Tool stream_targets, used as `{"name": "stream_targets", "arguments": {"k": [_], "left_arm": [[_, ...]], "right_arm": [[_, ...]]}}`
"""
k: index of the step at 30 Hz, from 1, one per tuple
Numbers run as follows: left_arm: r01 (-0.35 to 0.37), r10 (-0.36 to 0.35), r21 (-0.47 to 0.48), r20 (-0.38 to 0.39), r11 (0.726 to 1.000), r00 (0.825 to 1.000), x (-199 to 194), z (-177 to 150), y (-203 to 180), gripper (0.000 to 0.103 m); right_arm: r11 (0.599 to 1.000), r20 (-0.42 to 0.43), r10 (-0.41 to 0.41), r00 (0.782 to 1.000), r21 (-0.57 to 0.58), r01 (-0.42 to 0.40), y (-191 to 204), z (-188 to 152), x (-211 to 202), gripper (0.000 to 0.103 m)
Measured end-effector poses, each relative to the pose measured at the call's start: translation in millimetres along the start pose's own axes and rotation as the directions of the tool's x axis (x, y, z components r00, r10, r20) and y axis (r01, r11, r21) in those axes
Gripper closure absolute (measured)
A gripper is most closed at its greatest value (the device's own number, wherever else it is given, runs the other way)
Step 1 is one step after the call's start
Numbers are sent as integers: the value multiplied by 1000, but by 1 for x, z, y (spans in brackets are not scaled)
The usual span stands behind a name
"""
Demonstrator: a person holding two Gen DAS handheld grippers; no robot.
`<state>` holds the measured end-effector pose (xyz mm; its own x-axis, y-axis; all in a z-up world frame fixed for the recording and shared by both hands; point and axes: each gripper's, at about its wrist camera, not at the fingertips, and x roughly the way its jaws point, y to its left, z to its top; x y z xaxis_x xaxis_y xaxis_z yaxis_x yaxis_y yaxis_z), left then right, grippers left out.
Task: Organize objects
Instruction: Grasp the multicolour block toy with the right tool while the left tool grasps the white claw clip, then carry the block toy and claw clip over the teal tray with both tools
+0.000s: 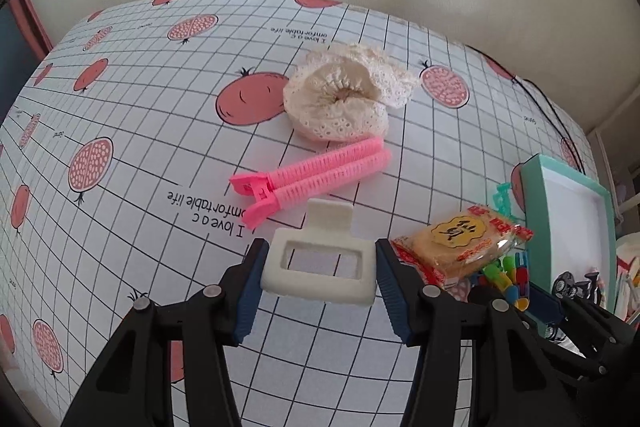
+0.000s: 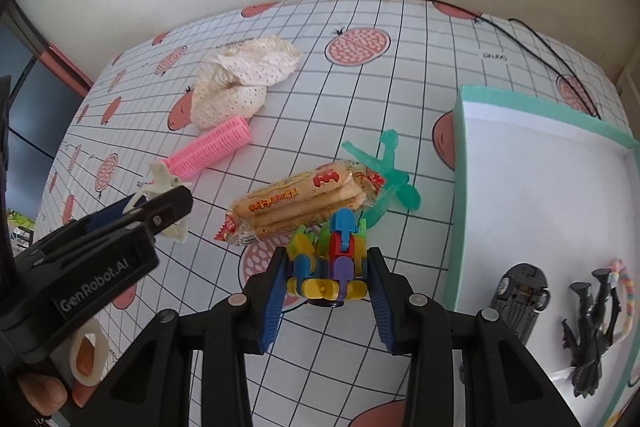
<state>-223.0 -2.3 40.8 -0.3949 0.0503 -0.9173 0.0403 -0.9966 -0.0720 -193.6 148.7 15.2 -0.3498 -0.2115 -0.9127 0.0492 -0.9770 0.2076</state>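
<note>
Left gripper (image 1: 318, 277) clamps a matte white rectangular hair claw (image 1: 320, 267) just above the grid tablecloth (image 1: 120, 87). Right gripper (image 2: 327, 283) pinches a multicolour plastic block toy (image 2: 330, 259); crinkly snack packet (image 2: 300, 205) touches it behind. Ribbed pink curler clip (image 1: 316, 175), lace cap (image 1: 340, 99) beyond. Cloth reads "I love a comfortable life".

Hair clip (image 1: 320, 259) sat between the left gripper's (image 1: 318, 281) jaws, curler (image 1: 316, 175) just behind it, lace cap (image 1: 340, 103) further back. Snack pack (image 2: 300, 203) right of the clip, block toy (image 2: 328, 263) in front, in the right gripper (image 2: 328, 291). Box (image 2: 460, 187) far right, toy car (image 2: 520, 291) inside.
</note>
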Motion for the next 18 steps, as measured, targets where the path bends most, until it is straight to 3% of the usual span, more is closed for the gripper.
{"name": "stream_targets", "arguments": {"k": [18], "left_arm": [[43,-47,32,134,999,990,-59,15,-26,48]], "right_arm": [[999,86,-3,996,46,-1,-28,4,-43,62]]}}
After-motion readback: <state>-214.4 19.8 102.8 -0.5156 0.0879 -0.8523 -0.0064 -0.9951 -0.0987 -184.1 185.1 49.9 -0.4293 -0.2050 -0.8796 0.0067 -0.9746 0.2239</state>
